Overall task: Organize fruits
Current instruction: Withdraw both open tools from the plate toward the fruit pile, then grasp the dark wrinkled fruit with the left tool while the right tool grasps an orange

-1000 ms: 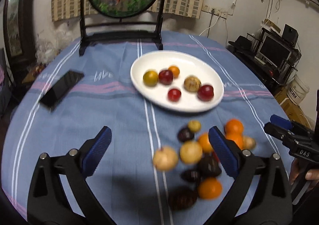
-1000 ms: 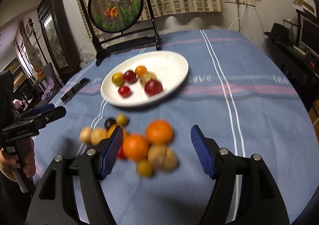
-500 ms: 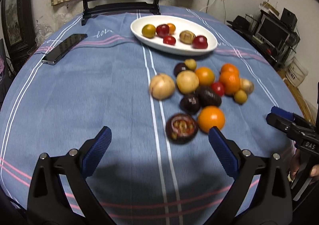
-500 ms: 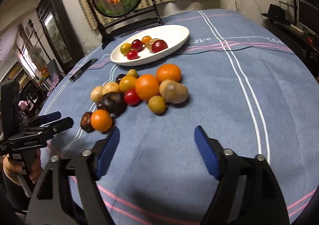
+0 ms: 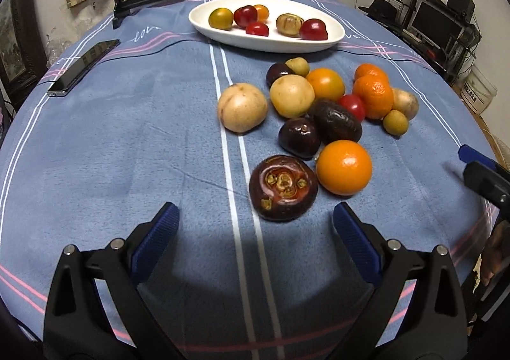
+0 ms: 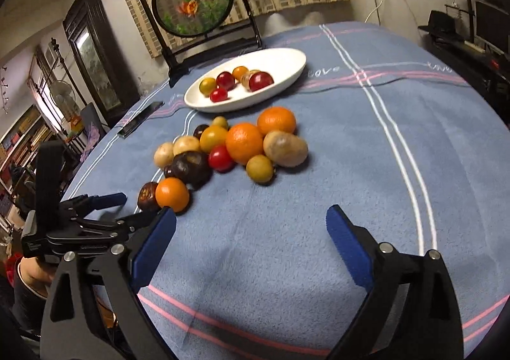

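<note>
Gaping wide over bare cloth: right claw (image 6: 250, 231), empty.

Fruit heap (image 5: 322, 117) before the plate (image 5: 334, 38) (phone (image 5: 83, 66) far left), on the tablecloth (image 5: 127, 152)

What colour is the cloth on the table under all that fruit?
Blue tablecloth, with thin white and pink stripes; clearest in the left wrist view.

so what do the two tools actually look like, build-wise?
Both alike: the left tool and right tool are black clamp-style frames with triangular cutouts and silver rivets at the pivots. Each finger carries a flat blue textured pad. No cables visible. The person's hand shows only at the frame edge; a sleeve cannot be made out.
</note>
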A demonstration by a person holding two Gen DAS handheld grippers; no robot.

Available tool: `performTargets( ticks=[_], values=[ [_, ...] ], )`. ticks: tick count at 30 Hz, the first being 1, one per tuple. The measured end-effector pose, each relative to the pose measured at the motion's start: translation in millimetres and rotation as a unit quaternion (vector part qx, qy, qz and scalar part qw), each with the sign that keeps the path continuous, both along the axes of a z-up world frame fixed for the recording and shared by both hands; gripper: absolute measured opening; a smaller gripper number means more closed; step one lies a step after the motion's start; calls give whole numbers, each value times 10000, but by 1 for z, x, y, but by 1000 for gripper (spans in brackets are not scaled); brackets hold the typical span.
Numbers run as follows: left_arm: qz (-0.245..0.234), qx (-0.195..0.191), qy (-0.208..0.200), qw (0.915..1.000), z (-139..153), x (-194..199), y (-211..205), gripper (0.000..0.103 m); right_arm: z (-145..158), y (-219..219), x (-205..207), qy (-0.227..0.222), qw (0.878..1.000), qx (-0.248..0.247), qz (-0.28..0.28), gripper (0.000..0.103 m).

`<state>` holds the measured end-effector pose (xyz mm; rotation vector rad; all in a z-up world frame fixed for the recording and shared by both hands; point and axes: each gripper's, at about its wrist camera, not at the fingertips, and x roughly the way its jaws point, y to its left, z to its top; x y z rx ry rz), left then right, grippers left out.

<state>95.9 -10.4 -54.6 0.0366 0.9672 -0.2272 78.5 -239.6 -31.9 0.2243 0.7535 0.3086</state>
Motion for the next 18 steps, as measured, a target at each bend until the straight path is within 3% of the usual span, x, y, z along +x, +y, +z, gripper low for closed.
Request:
performTargets(
  ticks=[4, 6, 7, 9, 18],
  values=[
    [57, 43, 46, 10000, -1, 8, -1, 95, 0, 3, 0, 17, 10000, -13, 68, 95],
    [102, 183, -12, 9998, 1, 9, -3, 83, -2, 4, 0, 63, 9999, 32, 94, 95],
    [75, 193, -44, 9998, 1, 9, -4, 73, -2, 5, 1, 94, 9999, 37, 91, 95],
    [-9, 133, -121, 9998, 4, 8, -6, 43, -2, 6, 1, 140, 9999, 11, 66, 95],
    [163, -198, -266, 9993, 15, -3, 8, 43, -1, 7, 1, 116, 9998, -138, -13, 95]
  ],
)
